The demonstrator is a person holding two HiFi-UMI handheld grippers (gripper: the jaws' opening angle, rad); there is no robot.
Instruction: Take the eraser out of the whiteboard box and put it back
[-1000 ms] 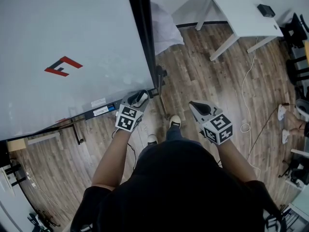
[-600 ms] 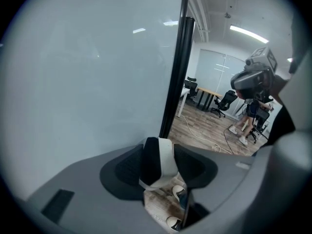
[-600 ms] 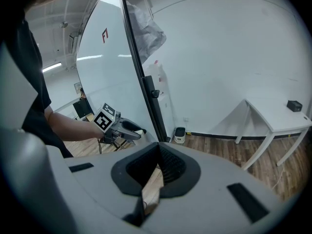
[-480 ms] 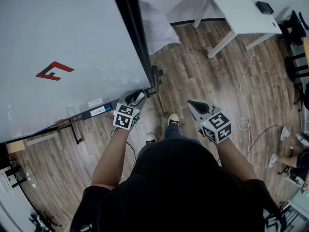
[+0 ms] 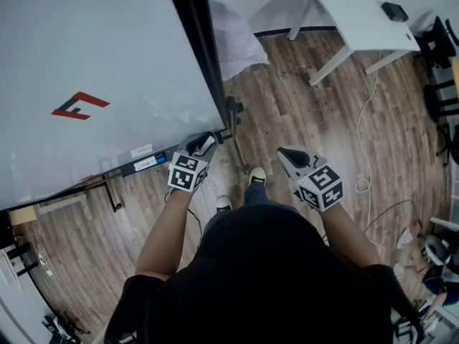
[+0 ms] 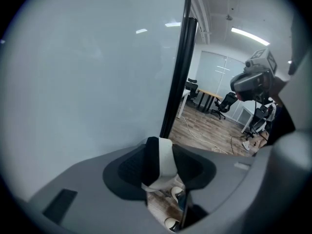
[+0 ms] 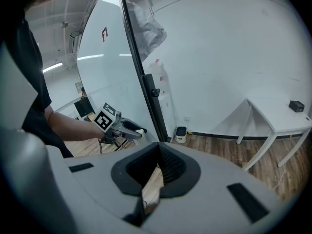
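Note:
The whiteboard (image 5: 93, 63) stands at the left, with its dark box (image 5: 152, 164) running along the lower edge. My left gripper (image 5: 208, 140) is at the right end of that box, by the board's black frame. In the left gripper view a black-and-white eraser (image 6: 165, 167) sits upright between the pads of the left gripper (image 6: 161, 147). The jaws are closing and both pads touch it. My right gripper (image 5: 282, 151) hangs over the wooden floor to the right, apart from the board. Its jaws (image 7: 158, 147) meet at the tips with nothing between them.
The whiteboard's black post and foot (image 5: 233, 113) stand just beyond the left gripper. A white cloth bundle (image 5: 233, 41) lies behind the board. A white table (image 5: 358, 13) stands at the far right, with cables (image 5: 366, 142) on the floor. The person's shoes (image 5: 258, 178) show between the grippers.
The head view has shifted a little, so the board sits further left in the picture. Both grippers keep their places by the board's lower corner.

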